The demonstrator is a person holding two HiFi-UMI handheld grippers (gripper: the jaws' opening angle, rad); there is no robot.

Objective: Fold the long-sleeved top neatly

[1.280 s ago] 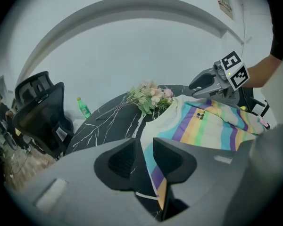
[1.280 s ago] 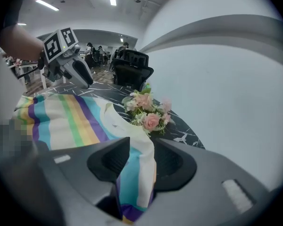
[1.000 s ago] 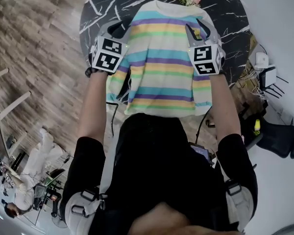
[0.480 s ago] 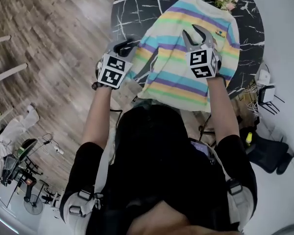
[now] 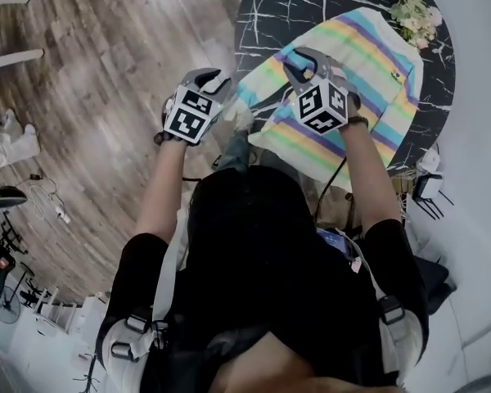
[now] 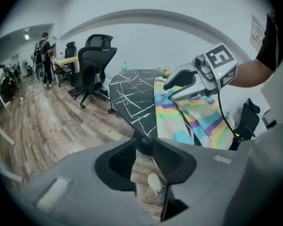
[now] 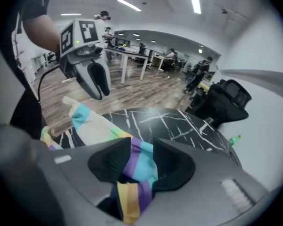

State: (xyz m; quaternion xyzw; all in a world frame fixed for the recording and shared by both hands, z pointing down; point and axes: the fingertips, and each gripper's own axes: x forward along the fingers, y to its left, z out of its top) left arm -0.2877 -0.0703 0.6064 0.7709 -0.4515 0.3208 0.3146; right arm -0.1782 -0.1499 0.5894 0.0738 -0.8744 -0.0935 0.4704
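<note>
The room is an open office with a grey-brown wood plank floor [image 5: 106, 72], and its landmark is a round black marble table [image 5: 266, 6] veined in white, with a pale wall close behind it. A striped long-sleeved top [image 5: 368, 64], cream with cyan, purple, yellow and green bands, lies flat across this table. Its long axis runs from the hem, which droops over the table rim nearest the person, up to the collar at the far rim beside a small bunch of pale flowers [image 5: 415, 15]. In the head view that line slants from lower left to upper right.

The right gripper [image 5: 304, 58] is over the table just inside the near rim, at the top's left-hand edge. Its jaws are clamped on a bunched fold of purple, cyan and yellow cloth, raised a little off the marble. The left gripper [image 5: 211, 78] hangs outside the table rim, over the floor and just beside the top's near corner. Its jaws stand narrowly apart, with floor planks showing through the gap. A small pale scrap sits low in that gap, possibly a cuff, but I cannot tell whether it is touched.

The far-left part of the table is bare marble. Wide free floor lies left of the table, with black office chairs [image 6: 92, 62] well away from it.
</note>
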